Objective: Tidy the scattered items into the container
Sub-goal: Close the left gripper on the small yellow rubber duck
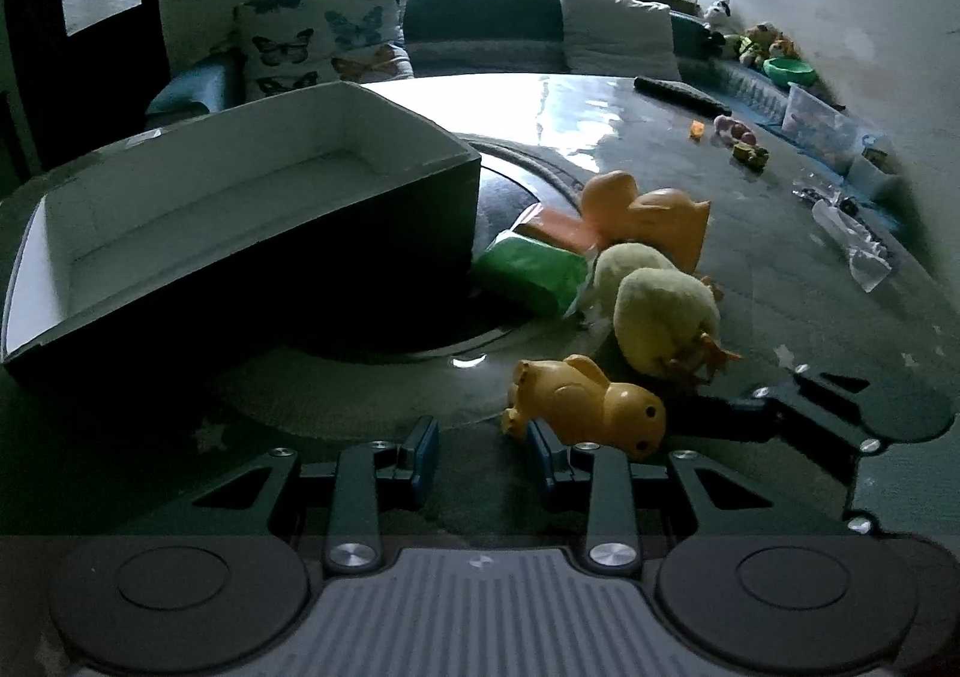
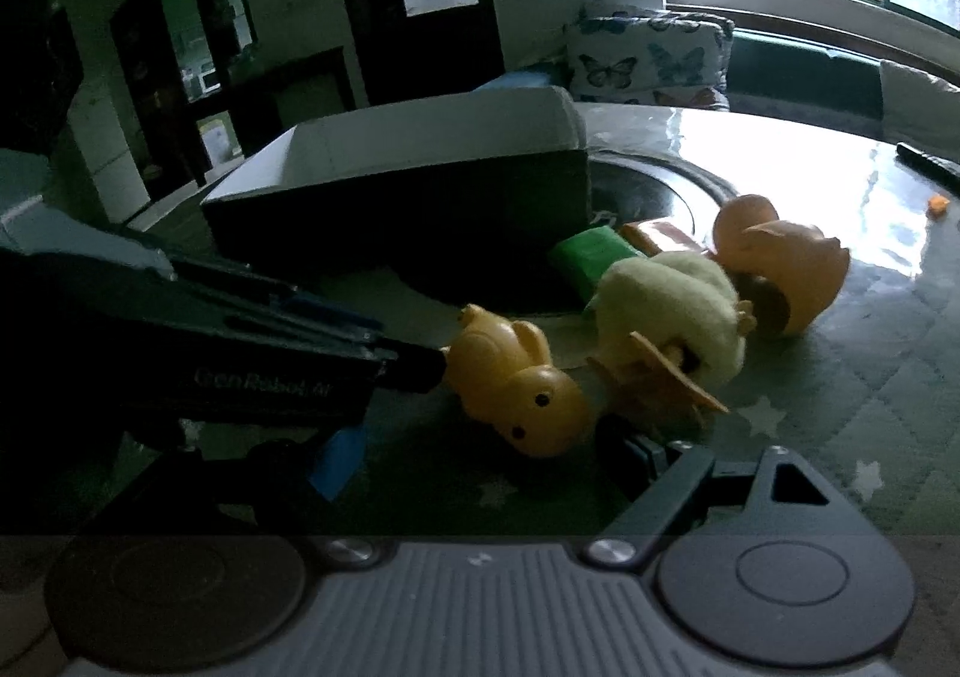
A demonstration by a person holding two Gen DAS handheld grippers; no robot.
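Note:
A dark box with a white inside stands on the table at the left; it also shows in the right wrist view. Beside it lie a yellow rubber duck, a pale plush chick, an orange duck, a green block and an orange block. My left gripper is open and empty, its right finger touching the yellow duck. My right gripper is open, low, just in front of the yellow duck.
A round dark turntable lies under the box. Small toys, a clear tub and plastic wrap sit at the far right. A black remote lies at the back. A sofa with cushions stands behind the table.

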